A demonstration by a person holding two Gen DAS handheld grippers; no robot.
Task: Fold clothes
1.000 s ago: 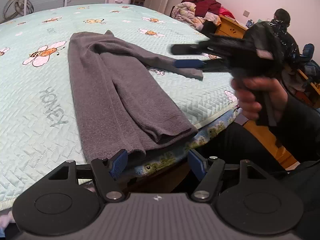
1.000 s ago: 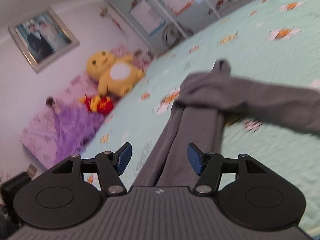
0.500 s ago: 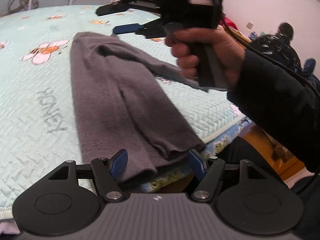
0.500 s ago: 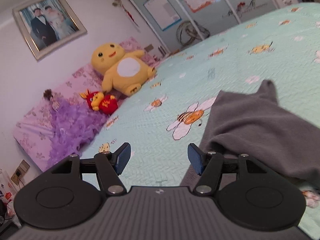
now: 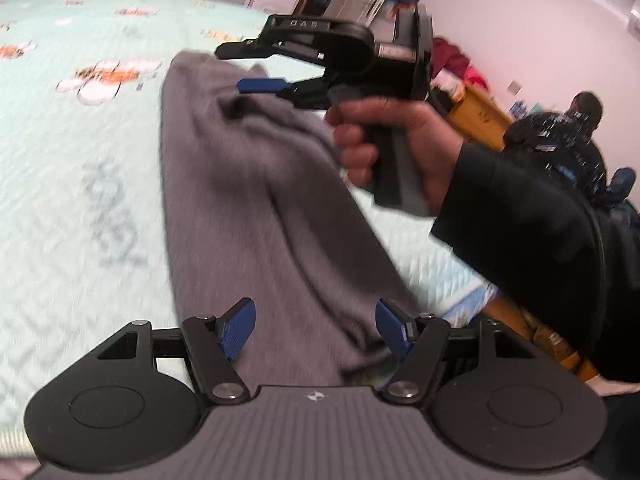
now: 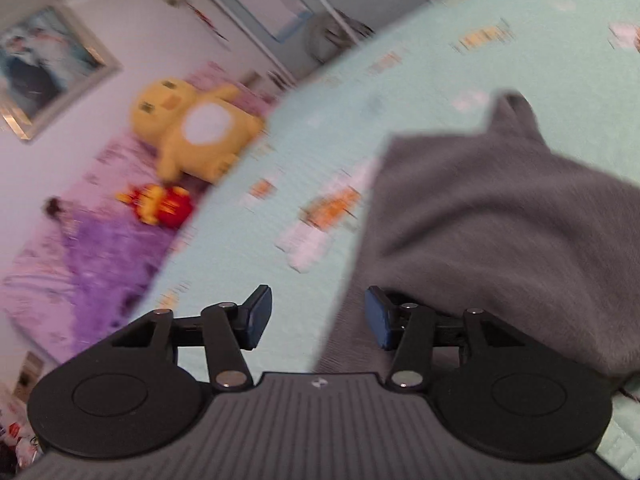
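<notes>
- The grey knit garment point(image 5: 256, 208) lies lengthwise on the mint quilted bed point(image 5: 60, 184), narrowed into a long strip, its near hem at the bed's near edge and its far end bunched toward the middle of the bed.
- The left gripper point(image 5: 316, 326) hovers over the near hem with its jaws wide apart and nothing between them.
- The right gripper point(image 5: 256, 66), held in the person's hand point(image 5: 384, 148), hangs over the far end of the garment; its jaws stand parted and grip no cloth, the right one at the garment's left edge.
- By its look the knit is soft, limp and light: it will sag and stretch if lifted by one point and should not slip much in the pads.
- Best held at two corners or along a hem edge, pinching all layers together so that the fold carries over evenly.
- A yellow plush toy point(image 6: 192, 132) sits far left, well apart.
</notes>
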